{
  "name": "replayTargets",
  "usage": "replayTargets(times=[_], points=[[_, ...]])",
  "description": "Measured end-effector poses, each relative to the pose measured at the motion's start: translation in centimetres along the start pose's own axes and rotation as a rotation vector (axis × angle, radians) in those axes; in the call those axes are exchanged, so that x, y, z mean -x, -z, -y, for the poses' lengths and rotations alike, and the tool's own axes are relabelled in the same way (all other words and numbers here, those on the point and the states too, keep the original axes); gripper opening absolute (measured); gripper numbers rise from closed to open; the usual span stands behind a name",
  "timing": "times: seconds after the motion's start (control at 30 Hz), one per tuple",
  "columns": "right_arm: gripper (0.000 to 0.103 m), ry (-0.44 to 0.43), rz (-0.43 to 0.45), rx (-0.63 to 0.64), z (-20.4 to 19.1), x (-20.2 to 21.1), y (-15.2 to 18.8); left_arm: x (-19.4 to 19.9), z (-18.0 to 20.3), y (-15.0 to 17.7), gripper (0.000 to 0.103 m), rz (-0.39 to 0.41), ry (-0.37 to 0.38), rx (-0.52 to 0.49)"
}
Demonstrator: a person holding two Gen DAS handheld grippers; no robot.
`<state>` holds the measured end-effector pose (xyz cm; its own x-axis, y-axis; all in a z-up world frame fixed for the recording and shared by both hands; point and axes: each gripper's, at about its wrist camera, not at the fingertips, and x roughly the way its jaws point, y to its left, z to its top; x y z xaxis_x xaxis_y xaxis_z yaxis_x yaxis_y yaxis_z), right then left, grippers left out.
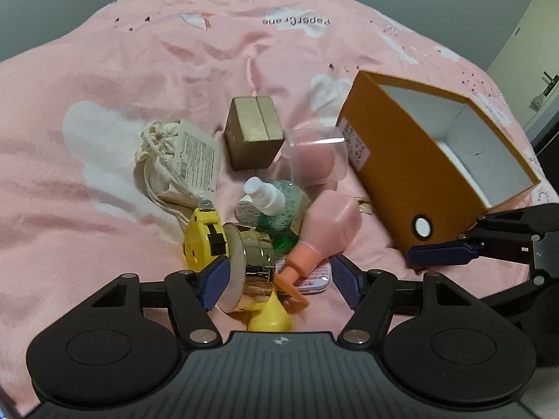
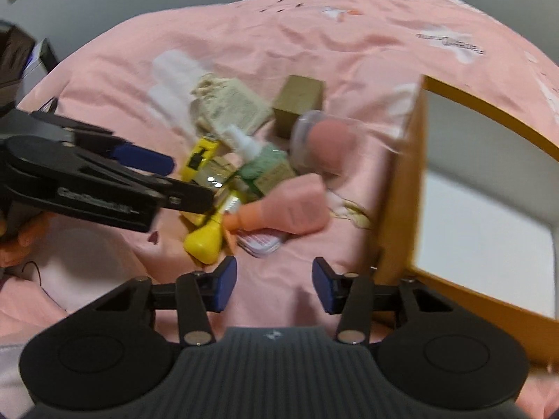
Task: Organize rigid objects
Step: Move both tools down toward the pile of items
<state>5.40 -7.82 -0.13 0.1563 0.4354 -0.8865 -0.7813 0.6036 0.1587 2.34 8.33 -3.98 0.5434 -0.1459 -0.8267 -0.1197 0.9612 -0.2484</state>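
Note:
A pile of small items lies on the pink bed cover. My left gripper point(image 1: 279, 279) is open over its near edge, jaws around a shiny gold jar point(image 1: 256, 265) and the nozzle of a pink squeeze bottle point(image 1: 328, 234). A yellow tape measure point(image 1: 202, 241), a green pump bottle point(image 1: 279, 209), a gold box point(image 1: 253, 132), a cloth pouch point(image 1: 171, 160) and a clear cup holding a pink sponge point(image 1: 316, 157) lie around. An open orange box point(image 1: 412, 160) stands to the right. My right gripper point(image 2: 274, 286) is open and empty, beside that box point(image 2: 401, 209), short of the pile.
A yellow teardrop-shaped bottle point(image 2: 204, 241) and a pink-patterned flat case point(image 2: 262, 241) lie at the pile's near edge. The bed cover point(image 1: 104, 209) stretches left and far. A door point(image 1: 524, 52) stands at the far right.

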Motion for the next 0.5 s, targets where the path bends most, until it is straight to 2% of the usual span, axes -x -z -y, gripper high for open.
replayTargets(times=[0.1, 0.3, 0.4, 0.5], points=[[0.046, 0.026, -0.009, 0.073, -1.4, -1.1, -1.0, -0.9, -0.2, -0.2, 0.077, -0.008, -0.001, 0.012], [0.046, 0.071, -0.003, 0.162, -1.9, -2.4, -2.5, -1.5, -0.2, -1.7, 0.076, 0.037, -0.015, 0.001], [0.053, 0.130, 0.007, 0.195, -1.5, -2.9, -3.1, -2.0, -0.5, -2.3, 0.076, 0.043, -0.010, 0.007], [0.054, 0.152, 0.002, 0.199, -1.0, -3.6, -3.8, -2.4, -0.8, -2.6, 0.074, 0.049, -0.001, 0.009]])
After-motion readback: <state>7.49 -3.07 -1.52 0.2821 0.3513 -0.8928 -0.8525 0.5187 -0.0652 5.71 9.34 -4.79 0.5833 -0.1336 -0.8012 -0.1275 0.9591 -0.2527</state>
